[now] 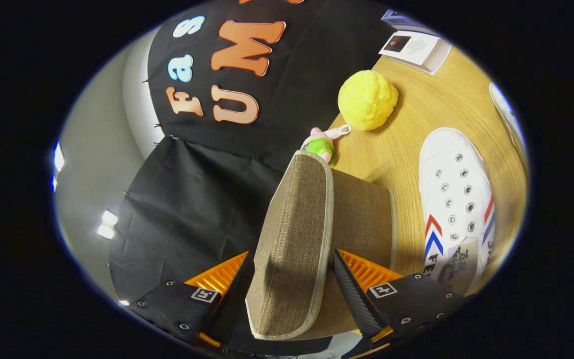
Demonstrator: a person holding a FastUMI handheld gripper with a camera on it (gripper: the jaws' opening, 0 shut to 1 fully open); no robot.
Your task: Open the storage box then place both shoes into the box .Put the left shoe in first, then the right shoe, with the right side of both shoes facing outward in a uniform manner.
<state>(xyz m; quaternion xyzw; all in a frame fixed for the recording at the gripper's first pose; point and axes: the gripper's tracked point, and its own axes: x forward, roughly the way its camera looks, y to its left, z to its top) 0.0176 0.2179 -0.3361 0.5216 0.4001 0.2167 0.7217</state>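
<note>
Wooden table (416,149) bears white shoe (454,199), yellow ball (367,99), booklet (414,48)

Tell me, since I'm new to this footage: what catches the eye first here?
The brown fabric lid of the storage box stands between the gripper fingers, which look closed on its edge. Beyond it on the wooden table sits a fluffy yellow ball, and a white shoe with red and blue stripes lies beside the box.

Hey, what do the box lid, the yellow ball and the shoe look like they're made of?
Lid, between the hand-held gripper's fingers: coarse brown woven fabric with paler edge binding, matte. Ball: fuzzy, nubbly surface, probably plush or foam. Shoe: white canvas by its look, with shiny metal eyelets.
</note>
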